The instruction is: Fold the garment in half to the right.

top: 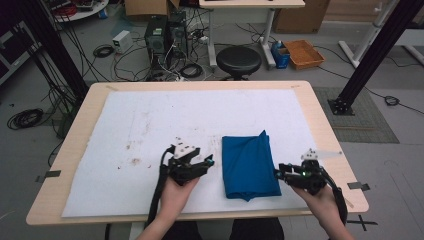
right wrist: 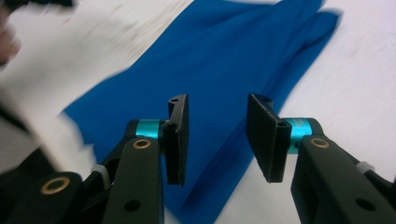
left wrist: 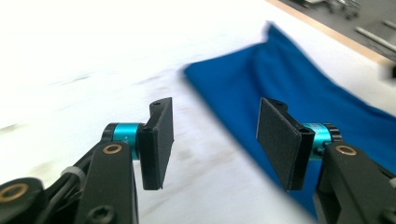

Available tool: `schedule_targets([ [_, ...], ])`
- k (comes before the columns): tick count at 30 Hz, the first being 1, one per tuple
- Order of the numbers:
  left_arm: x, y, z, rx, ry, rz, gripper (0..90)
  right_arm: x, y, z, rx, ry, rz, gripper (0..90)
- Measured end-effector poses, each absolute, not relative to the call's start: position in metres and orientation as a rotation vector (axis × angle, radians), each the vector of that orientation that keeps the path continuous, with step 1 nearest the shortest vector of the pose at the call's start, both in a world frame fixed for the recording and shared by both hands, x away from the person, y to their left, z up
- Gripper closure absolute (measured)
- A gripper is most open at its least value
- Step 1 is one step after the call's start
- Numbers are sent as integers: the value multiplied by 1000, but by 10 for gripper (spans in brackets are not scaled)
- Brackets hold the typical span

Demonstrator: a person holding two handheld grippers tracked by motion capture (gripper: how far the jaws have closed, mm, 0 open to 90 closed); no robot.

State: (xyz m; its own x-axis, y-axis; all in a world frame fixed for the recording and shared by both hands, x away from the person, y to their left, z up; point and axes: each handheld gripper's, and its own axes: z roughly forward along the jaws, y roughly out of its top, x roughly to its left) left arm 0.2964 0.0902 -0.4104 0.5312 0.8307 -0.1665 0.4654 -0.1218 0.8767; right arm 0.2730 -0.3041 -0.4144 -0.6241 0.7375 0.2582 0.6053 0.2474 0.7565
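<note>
blue cloth lies folded between left claw and right claw, both agape.

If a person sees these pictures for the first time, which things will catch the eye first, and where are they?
First is the blue cloth, folded and lying on the white mat near the table's front edge, right of centre. Next are the two black tools beside it: the left tool just off its left edge and the right tool at its right edge, both open and holding nothing.
</note>
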Motion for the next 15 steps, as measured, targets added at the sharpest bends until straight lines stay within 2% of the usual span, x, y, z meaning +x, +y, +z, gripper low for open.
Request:
schedule_targets([
  [6,299,132,-413,1705,1157,550,444,255,-300,-426,1321,2344,1269,625],
  [10,300,152,-414,1671,1188,588,427,258,-297,-437,1353,2376,1206,799],
  [11,300,155,-415,1660,1200,585,428,258,-297,-438,1339,2390,1200,872],
  [12,301,159,-416,1656,1207,584,427,256,-296,-439,1320,2394,1189,900],
  [15,302,167,-420,1644,1234,570,427,249,-299,-435,1294,2365,1172,900],
])
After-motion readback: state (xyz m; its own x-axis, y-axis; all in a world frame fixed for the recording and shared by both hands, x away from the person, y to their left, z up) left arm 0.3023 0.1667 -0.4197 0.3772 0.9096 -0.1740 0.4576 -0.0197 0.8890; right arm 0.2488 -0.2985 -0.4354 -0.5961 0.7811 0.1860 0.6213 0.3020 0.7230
